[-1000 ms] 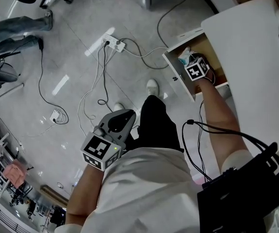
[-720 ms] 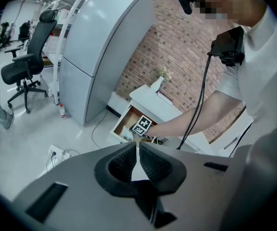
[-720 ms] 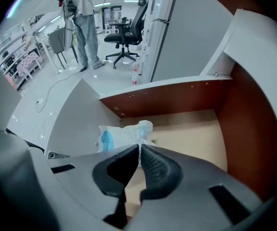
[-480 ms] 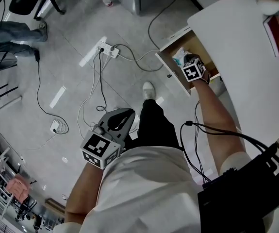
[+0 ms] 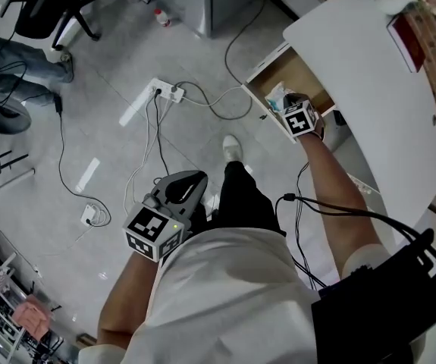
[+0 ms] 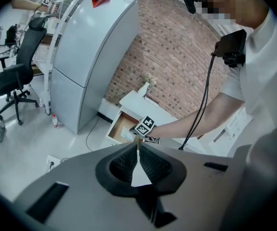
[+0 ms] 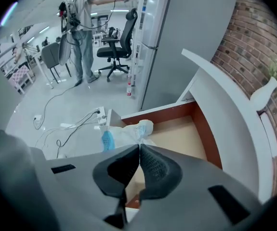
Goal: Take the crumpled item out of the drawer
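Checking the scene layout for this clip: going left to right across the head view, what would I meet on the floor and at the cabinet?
From the left: office chair → power strip → shoe → crumpled item in the drawer → white cabinet top.

One drawer (image 7: 179,129), one crumpled item (image 7: 127,130), one power strip (image 5: 167,91)
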The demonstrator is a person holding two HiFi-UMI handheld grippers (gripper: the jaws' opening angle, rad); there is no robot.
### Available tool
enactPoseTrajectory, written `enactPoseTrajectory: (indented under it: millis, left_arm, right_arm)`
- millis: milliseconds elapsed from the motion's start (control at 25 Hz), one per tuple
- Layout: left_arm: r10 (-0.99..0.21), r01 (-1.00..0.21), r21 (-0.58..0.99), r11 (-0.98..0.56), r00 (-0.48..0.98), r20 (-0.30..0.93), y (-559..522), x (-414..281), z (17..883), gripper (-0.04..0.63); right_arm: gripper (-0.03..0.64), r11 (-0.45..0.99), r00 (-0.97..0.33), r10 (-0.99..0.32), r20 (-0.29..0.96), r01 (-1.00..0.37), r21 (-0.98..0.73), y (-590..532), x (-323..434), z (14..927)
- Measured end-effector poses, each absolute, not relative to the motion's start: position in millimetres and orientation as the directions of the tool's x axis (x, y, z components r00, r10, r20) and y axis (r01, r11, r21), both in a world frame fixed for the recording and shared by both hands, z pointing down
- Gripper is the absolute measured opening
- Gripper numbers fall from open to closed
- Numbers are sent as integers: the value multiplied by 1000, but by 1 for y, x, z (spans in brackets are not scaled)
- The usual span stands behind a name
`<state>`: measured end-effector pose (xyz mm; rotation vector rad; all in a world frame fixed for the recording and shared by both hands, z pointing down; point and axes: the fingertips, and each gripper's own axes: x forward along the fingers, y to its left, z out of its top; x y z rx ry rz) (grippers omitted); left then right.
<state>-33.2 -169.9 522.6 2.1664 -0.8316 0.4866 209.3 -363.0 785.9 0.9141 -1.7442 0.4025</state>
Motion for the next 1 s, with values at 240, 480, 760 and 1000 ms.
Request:
enactPoseTrajectory:
  millis: [240, 480, 760, 1000]
  left_arm:
    - [-422, -677, 501, -540, 732, 535, -137, -60, 496, 26]
    - [-425, -656, 501, -565, 751, 506, -101, -83, 470, 26]
    - [-439, -641, 493, -588, 765, 471, -65, -107, 444, 26]
    - [-450, -624, 489, -609, 780, 435, -29, -120, 423, 26]
  right_arm:
    - [32, 618, -141, -409, 901, -769, 160, -325, 191, 739]
    - [31, 605, -179, -432, 884, -784, 137, -278, 165, 693]
    - [31, 599, -204, -436, 877, -792, 113, -212, 136, 631]
    - [31, 601, -250, -464, 850, -794, 94, -153, 111, 583]
